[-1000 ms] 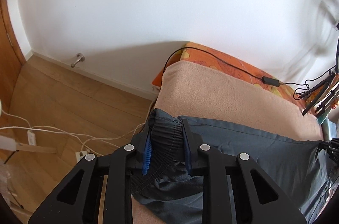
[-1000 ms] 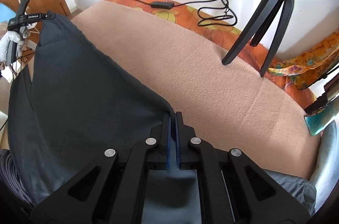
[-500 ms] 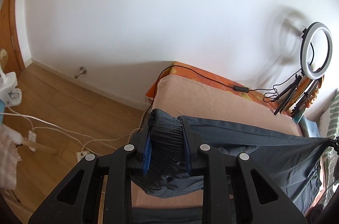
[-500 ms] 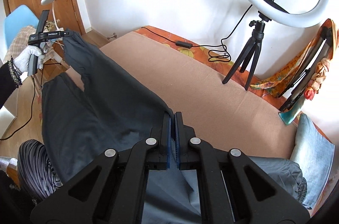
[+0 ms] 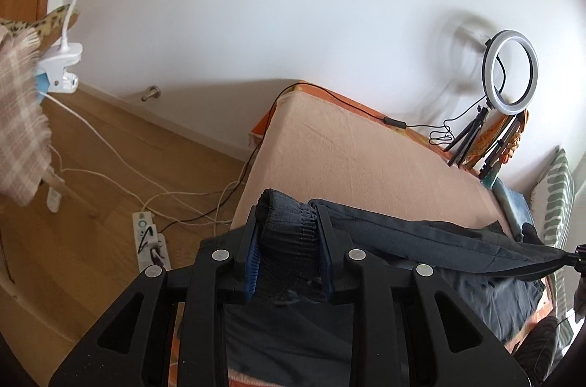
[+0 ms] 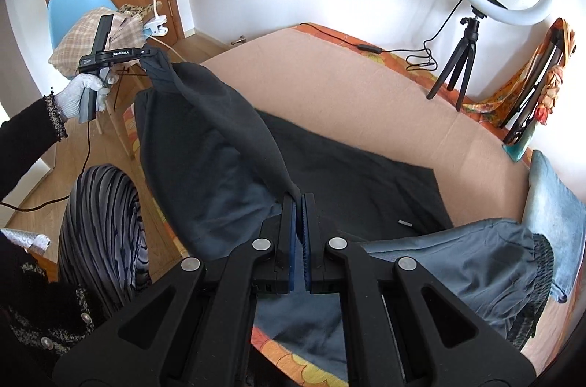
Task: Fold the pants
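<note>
Since a second ago both grippers have lifted the pants (image 6: 219,145) higher off the bed (image 6: 351,94), the left gripper (image 5: 287,233) clamped on the ribbed waistband, the right gripper (image 6: 297,203) pinched nearly shut on thin fabric; soft, limp and light, they look best held at waistband and hem.

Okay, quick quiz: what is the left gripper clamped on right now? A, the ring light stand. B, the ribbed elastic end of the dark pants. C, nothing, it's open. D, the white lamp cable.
B: the left gripper has its jaws closed on the gathered, ribbed end of the dark pants, lifted above the bed.
</note>
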Action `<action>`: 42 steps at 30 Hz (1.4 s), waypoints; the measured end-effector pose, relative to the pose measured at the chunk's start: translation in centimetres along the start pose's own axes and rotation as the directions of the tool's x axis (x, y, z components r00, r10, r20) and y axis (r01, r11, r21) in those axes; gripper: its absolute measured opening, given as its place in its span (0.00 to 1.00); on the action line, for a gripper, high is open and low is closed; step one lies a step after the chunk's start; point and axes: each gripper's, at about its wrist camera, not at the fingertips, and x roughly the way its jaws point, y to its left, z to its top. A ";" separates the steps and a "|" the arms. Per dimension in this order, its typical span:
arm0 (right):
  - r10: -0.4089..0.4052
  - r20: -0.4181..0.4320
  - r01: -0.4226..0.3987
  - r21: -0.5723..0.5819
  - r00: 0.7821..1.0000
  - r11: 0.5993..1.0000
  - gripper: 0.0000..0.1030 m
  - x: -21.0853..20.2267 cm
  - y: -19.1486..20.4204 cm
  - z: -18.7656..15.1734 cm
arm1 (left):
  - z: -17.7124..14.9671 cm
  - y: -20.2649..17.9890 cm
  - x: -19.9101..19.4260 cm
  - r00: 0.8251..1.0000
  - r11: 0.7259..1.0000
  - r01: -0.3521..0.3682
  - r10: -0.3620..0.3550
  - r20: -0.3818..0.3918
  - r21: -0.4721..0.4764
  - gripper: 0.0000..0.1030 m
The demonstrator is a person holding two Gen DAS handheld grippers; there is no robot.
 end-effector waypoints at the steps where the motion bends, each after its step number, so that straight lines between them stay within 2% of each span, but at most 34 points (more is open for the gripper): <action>1: 0.005 -0.013 -0.005 -0.002 1.000 1.000 0.03 0.1 0.4 -0.7 | -0.8 0.3 -0.4 1.000 1.000 -0.003 0.003 -0.001 -0.002 0.28; 6: 0.037 -0.082 -0.038 -0.010 0.996 0.999 0.03 1.3 2.0 -3.9 | -4.8 1.5 -2.1 1.000 1.000 -0.026 0.026 -0.014 -0.006 0.32; 8: 0.046 -0.112 -0.047 -0.007 0.993 0.999 0.03 2.0 2.2 -5.0 | -6.3 2.3 -2.4 0.998 0.999 -0.032 0.031 -0.047 -0.031 0.37; 13: 0.058 -0.164 -0.057 0.010 0.985 0.998 0.03 3.5 2.5 -7.3 | -9.3 3.6 -4.1 0.997 0.991 -0.010 0.000 -0.076 -0.130 0.38; 16: 0.061 -0.199 -0.060 0.013 0.978 0.998 0.03 4.4 2.8 -8.3 | -10.5 4.1 -5.6 0.997 0.974 0.045 -0.059 -0.059 -0.222 0.38; 20: 0.070 -0.262 -0.070 0.010 0.962 0.998 0.03 5.6 3.1 -9.2 | -11.1 3.9 -7.0 0.992 0.934 0.118 -0.128 -0.009 -0.337 0.38; 22: 0.076 -0.289 -0.078 0.006 0.954 0.997 0.03 6.1 3.2 -9.4 | -11.2 3.8 -7.0 0.988 0.915 0.144 -0.152 0.009 -0.377 0.43; 23: 0.081 -0.288 -0.082 0.008 0.954 0.997 0.03 6.1 3.2 -9.3 | -11.3 4.0 -6.7 0.989 0.904 0.141 -0.151 0.007 -0.403 0.49; 26: 0.113 -0.283 -0.108 0.035 0.953 0.994 0.05 5.7 2.8 -8.3 | -11.8 4.7 -5.7 0.990 0.878 0.120 -0.139 -0.007 -0.464 0.50; 27: 0.125 -0.275 -0.119 0.037 0.953 0.992 0.09 5.4 2.6 -7.6 | -12.0 5.0 -5.4 0.992 0.871 0.106 -0.129 -0.015 -0.480 0.50; 29: 0.145 -0.232 -0.143 0.027 0.962 0.989 0.20 4.4 2.5 -5.8 | -12.1 5.3 -4.6 0.990 0.853 0.106 -0.136 -0.022 -0.510 0.50; 31: 0.162 -0.172 -0.162 0.016 0.972 0.987 0.52 3.7 2.4 -3.6 | -12.2 5.5 -4.2 0.991 0.843 0.107 -0.135 -0.016 -0.527 0.50; 32: 0.167 -0.139 -0.167 0.014 0.976 0.986 0.55 3.4 2.3 -2.4 | -12.2 5.5 -4.0 0.991 0.842 0.106 -0.135 -0.016 -0.529 0.50; 35: 0.201 -0.079 -0.201 0.012 0.976 0.980 0.55 4.0 2.3 1.2 | -11.9 5.3 -3.9 0.993 0.852 0.108 -0.121 0.008 -0.513 0.47; 38: 0.197 -0.050 -0.198 -0.031 0.979 0.980 0.55 6.0 3.1 4.3 | -11.8 5.3 -3.5 0.995 0.857 0.087 -0.099 0.003 -0.508 0.45; 42: 0.252 -0.057 -0.254 -0.041 0.966 0.966 0.55 10.2 4.1 8.3 | -12.0 5.7 -3.5 0.998 0.858 0.063 -0.069 0.006 -0.510 0.27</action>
